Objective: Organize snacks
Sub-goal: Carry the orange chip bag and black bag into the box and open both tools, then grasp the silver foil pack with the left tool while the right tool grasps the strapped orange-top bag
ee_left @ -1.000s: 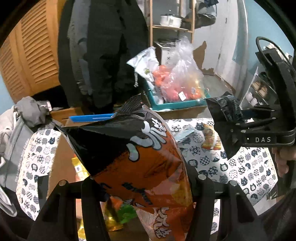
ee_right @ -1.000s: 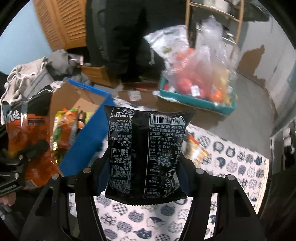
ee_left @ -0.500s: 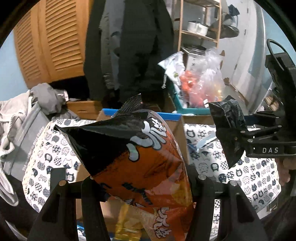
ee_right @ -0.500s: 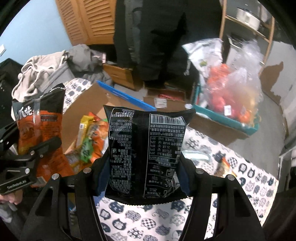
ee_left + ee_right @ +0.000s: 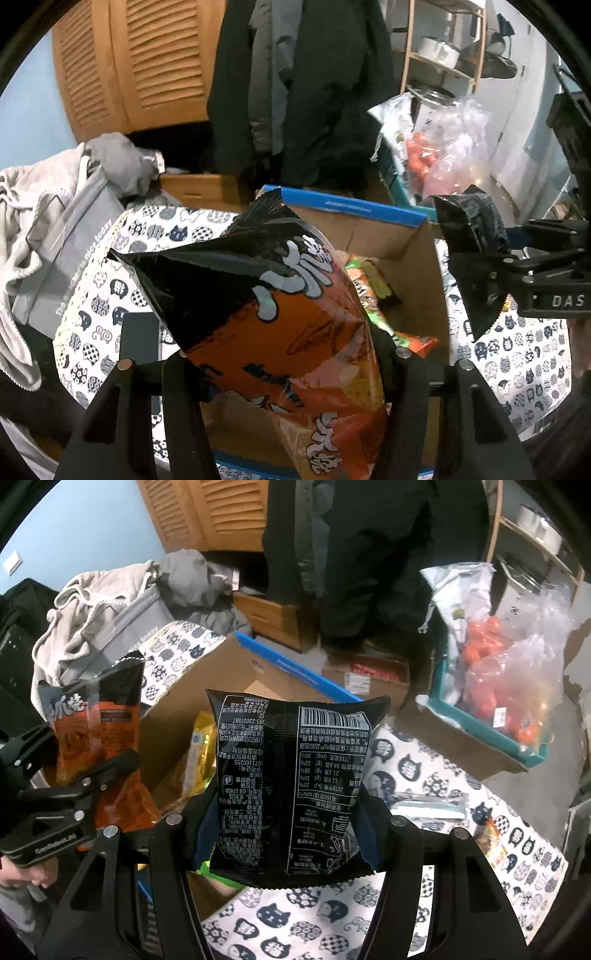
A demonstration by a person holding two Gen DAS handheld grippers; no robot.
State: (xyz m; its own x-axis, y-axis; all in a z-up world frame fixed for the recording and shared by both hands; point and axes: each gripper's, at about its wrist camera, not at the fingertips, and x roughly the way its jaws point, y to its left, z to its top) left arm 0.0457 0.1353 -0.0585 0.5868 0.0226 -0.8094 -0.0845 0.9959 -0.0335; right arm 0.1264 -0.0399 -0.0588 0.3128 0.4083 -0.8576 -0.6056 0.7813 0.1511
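My left gripper (image 5: 291, 365) is shut on an orange and black snack bag (image 5: 280, 314), held over an open cardboard box (image 5: 369, 236) with a blue rim. Several snack packs (image 5: 373, 295) lie inside the box. My right gripper (image 5: 284, 834) is shut on a black snack bag (image 5: 291, 775) with white print and a barcode, just right of the box (image 5: 207, 686). In the right wrist view the left gripper (image 5: 77, 797) and its orange bag (image 5: 99, 738) show at the left. In the left wrist view the right gripper (image 5: 517, 280) and its black bag (image 5: 472, 251) show at the right.
A cat-print cloth (image 5: 424, 771) covers the table. Small packets (image 5: 428, 808) lie on it to the right. A teal tray (image 5: 484, 720) with bagged orange items sits behind. Grey clothes (image 5: 55, 206) pile at the left. Dark coats (image 5: 314, 74) hang behind the box.
Both grippers have carried their bags leftward across the table. The orange bag now hangs above the open box, and the black bag has come up to the box's right side.
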